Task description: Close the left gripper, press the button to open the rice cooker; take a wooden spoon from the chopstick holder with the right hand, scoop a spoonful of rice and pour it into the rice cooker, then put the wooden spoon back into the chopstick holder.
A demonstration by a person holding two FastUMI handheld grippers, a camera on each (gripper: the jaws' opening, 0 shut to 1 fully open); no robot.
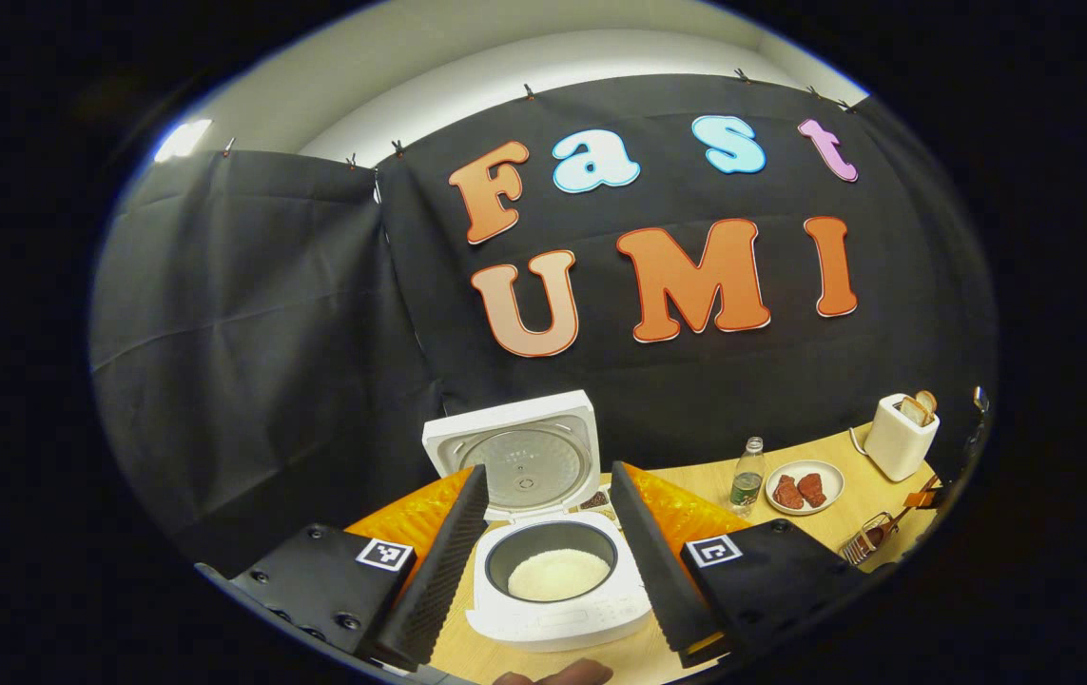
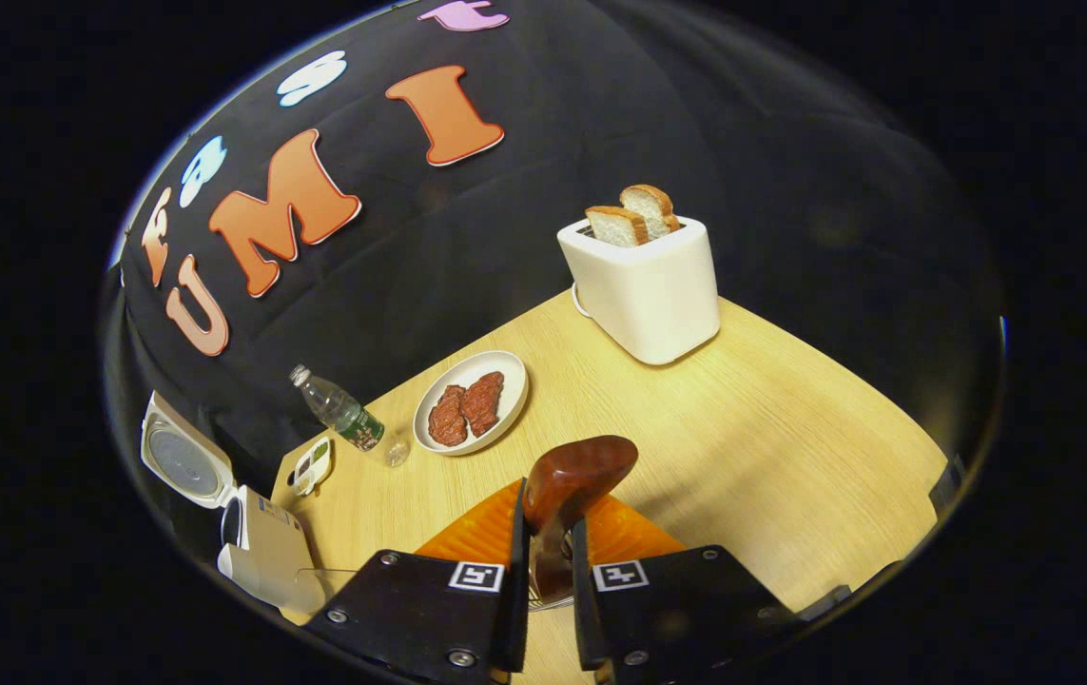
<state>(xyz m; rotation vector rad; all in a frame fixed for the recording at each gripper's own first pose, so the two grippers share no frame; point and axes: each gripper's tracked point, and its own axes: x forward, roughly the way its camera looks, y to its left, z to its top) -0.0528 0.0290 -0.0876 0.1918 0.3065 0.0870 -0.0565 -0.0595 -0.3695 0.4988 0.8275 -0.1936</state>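
The white rice cooker (image 1: 557, 609) stands with its lid (image 1: 516, 455) raised, and white rice (image 1: 557, 574) lies in the inner pot. My left gripper (image 1: 550, 471) is open, fingers wide apart on either side of the cooker and short of it. My right gripper (image 2: 548, 509) is shut on the neck of a dark wooden spoon (image 2: 581, 468), whose bowl points away from me over the table. A bit of the wire chopstick holder (image 2: 548, 601) shows just below the spoon. The left gripper view has the holder (image 1: 864, 544) at the far right, the spoon handle rising from it.
On the wooden table (image 2: 771, 428) stand a white toaster (image 2: 646, 290) with two bread slices, a plate of red meat pieces (image 2: 472, 404) and a small water bottle (image 2: 339, 411). A small white dish (image 2: 313, 464) sits near the cooker (image 2: 262, 557). A fingertip (image 1: 553, 675) shows at the bottom.
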